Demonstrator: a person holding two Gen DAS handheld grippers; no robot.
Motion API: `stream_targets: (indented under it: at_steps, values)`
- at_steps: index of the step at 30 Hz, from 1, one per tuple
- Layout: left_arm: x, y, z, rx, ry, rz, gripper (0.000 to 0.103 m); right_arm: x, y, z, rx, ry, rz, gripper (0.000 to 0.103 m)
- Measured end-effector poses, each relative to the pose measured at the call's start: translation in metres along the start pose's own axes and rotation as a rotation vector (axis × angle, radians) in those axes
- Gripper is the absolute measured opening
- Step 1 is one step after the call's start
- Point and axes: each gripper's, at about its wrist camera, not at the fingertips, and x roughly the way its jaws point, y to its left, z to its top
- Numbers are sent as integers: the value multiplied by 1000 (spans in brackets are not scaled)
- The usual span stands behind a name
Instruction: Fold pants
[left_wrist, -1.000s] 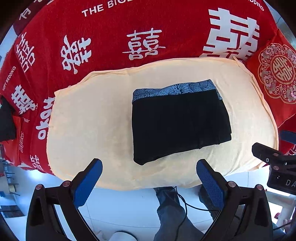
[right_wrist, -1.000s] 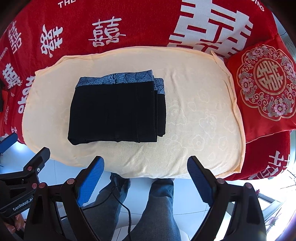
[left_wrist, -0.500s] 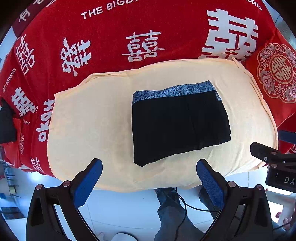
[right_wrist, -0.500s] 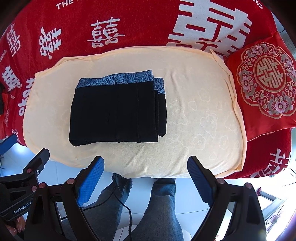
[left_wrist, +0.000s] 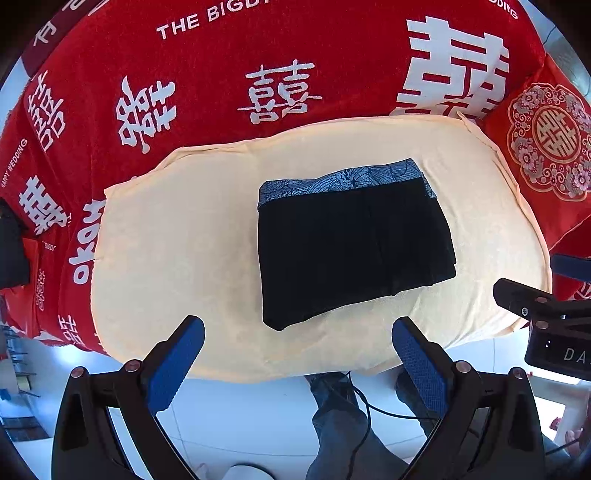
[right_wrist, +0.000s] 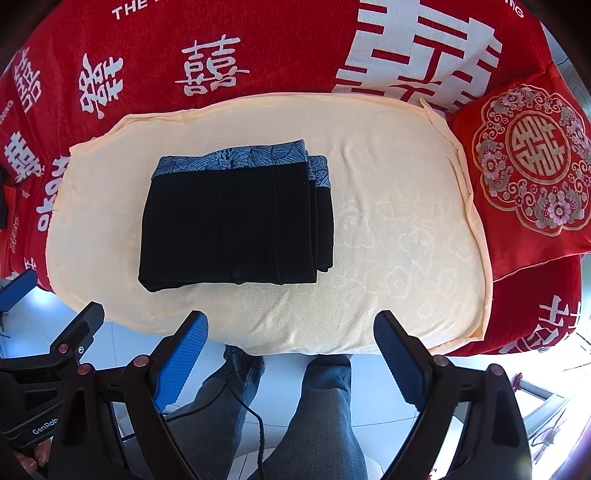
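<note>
Pants (right_wrist: 232, 221) are not between my fingers: left gripper (left_wrist: 295, 354) and right gripper (right_wrist: 291, 350) both hang wide and empty off the near edge of the cream cushion (right_wrist: 388, 258). They lie as a compact folded stack on its middle-left part, patterned waistband toward the far edge. I judge the folding finished; nothing remains.

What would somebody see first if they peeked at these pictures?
Probably the folded black pants with a blue patterned waistband, lying on the pale yellow towel in the middle. Around the towel is a bright red blanket with big white characters, and a red embroidered cushion sits at the right.
</note>
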Motion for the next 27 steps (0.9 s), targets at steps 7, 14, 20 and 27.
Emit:
stream_targets:
  at_steps: [7, 14, 20, 27]
  values:
    - [1, 3, -1, -6, 3, -8, 102, 0, 1, 0, 1, 1, 1, 93]
    - [1, 4, -2, -13, 0, -15, 102, -1, 3, 0, -4, -2, 0, 93]
    - [0, 4, -3, -18, 1, -17, 102, -1, 5, 0, -2, 0, 1, 93]
    - [-3, 0, -6, -26, -19, -35, 102, 0, 7, -1, -2, 0, 5, 93]
